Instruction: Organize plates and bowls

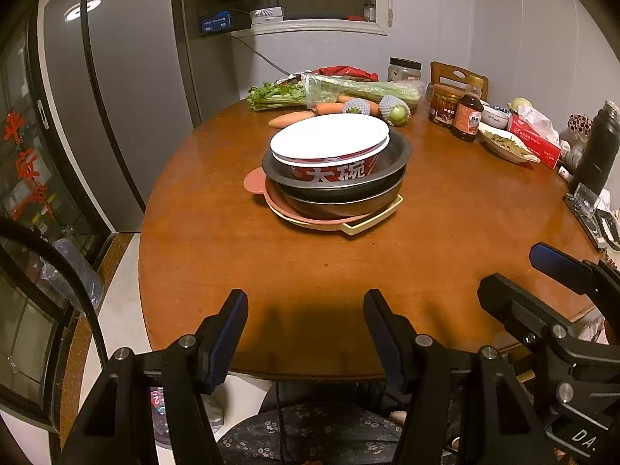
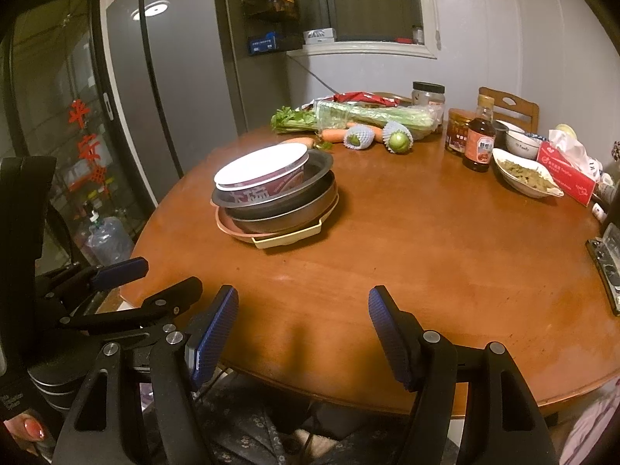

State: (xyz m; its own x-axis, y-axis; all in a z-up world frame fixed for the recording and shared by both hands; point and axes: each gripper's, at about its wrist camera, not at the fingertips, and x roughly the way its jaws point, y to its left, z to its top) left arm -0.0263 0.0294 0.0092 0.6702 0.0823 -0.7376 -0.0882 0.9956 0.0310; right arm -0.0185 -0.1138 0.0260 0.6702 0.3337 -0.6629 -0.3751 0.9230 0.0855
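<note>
Both claws released and empty at the near edge of the table (image 1: 445, 209).

Left claw (image 1: 306, 333) faces the stack of bowls (image 1: 333, 178) straight ahead, mid-table toward the far edge; right claw (image 2: 302, 333) has that stack (image 2: 275, 201) ahead and leftward, so the left appears nearer.

Left gripper (image 1: 306, 302) and right gripper (image 2: 303, 299): black angular frames, silver round screws, blue ribbed pads (image 2: 381, 310); white "DA" lettering on one body; red-painted thumbnail (image 2: 33, 428); dark floral-print trousers (image 1: 310, 434)
</note>
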